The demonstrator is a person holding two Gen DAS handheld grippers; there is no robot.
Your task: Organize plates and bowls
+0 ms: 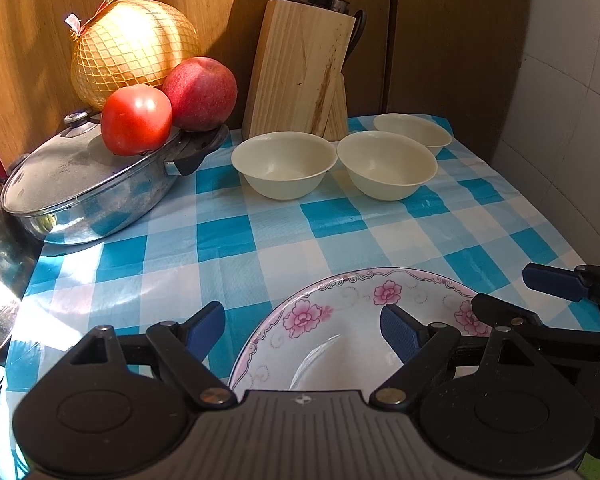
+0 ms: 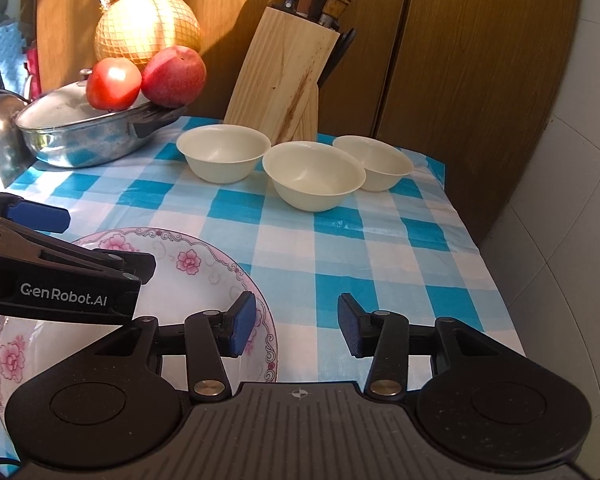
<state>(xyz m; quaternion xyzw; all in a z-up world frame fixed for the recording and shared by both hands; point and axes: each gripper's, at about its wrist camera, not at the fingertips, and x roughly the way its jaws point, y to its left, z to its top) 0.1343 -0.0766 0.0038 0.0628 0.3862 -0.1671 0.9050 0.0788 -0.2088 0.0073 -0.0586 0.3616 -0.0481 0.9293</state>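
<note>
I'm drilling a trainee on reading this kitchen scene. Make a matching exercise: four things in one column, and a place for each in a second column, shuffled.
Things:
1. tomato
2. knife block
3. floral plate
4. middle bowl

Places:
A. nearest the cameras, under the left gripper
B. on the pan lid
C. between two other cream bowls
D. behind the bowls, against the wooden panels

Pairs: 1-B, 2-D, 3-A, 4-C

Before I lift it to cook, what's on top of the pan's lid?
A tomato and an apple rest on the lid; the pan's contents are hidden.
</note>
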